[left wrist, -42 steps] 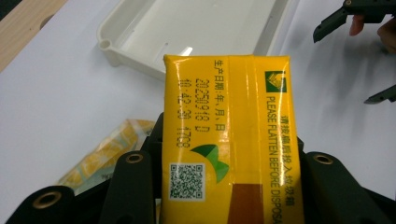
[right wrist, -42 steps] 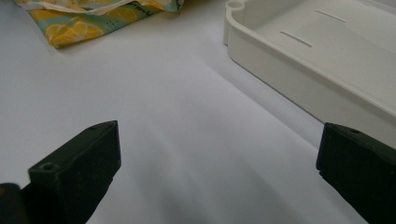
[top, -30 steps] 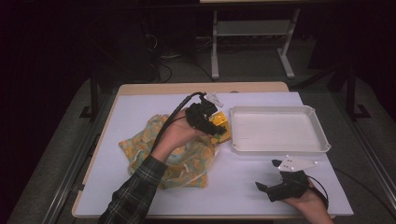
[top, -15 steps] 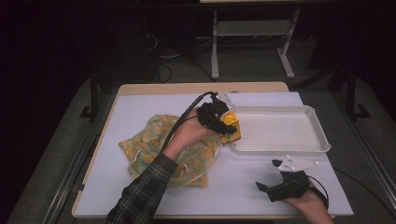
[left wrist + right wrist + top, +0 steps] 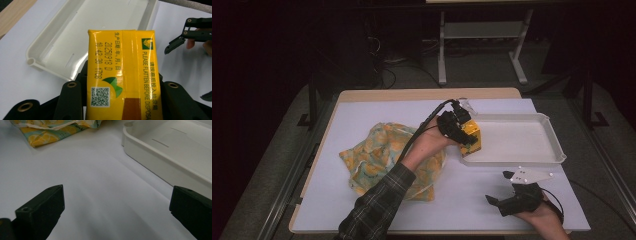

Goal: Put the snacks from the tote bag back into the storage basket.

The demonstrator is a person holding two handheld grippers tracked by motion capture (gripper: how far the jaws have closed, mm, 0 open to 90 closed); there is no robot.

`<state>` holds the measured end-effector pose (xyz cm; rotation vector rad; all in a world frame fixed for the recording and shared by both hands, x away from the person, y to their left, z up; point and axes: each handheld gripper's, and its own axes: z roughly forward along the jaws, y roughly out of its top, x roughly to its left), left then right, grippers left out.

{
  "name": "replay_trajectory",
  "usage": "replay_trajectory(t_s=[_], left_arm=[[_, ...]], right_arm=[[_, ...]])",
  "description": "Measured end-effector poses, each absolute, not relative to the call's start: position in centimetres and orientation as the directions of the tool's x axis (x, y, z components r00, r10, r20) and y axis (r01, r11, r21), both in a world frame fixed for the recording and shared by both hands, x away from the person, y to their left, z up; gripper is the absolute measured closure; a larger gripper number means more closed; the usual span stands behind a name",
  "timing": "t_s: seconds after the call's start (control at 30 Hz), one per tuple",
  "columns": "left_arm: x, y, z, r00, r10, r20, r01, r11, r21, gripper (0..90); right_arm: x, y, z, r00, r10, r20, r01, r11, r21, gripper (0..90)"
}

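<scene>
A yellow-patterned cloth bag (image 5: 387, 160) lies crumpled on the left of the white table (image 5: 377, 115). Just right of it, the left gripper (image 5: 460, 134) is clamped on a yellow drink carton (image 5: 123, 75), which sits between its jaws over the near-left corner of the white tray (image 5: 557, 150). Nearer and to the right, the right gripper (image 5: 499, 204) rests on the table, jaws spread wide with nothing between them.

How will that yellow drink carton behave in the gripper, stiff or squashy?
The yellow drink carton looks fairly stiff: its flat faces and straight edges hold shape in the left gripper. Its glossy skin may slip. "Please flatten before disposal" suggests a hard squeeze could crush it.
</scene>
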<state>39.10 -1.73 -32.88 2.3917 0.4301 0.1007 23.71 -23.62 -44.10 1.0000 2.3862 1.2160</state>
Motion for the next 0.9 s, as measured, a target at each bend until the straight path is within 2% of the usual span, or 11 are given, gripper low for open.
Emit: replay_trajectory(t_s=[0.9], left_arm=[[39.8,-5.1,-35.9,0.921,0.387,-0.043,0.334,-0.729,0.597,53.9]], right_arm=[[23.7,-23.6,-44.1,-0.726,0.685,0.061,0.445,0.401,0.800,0.0]])
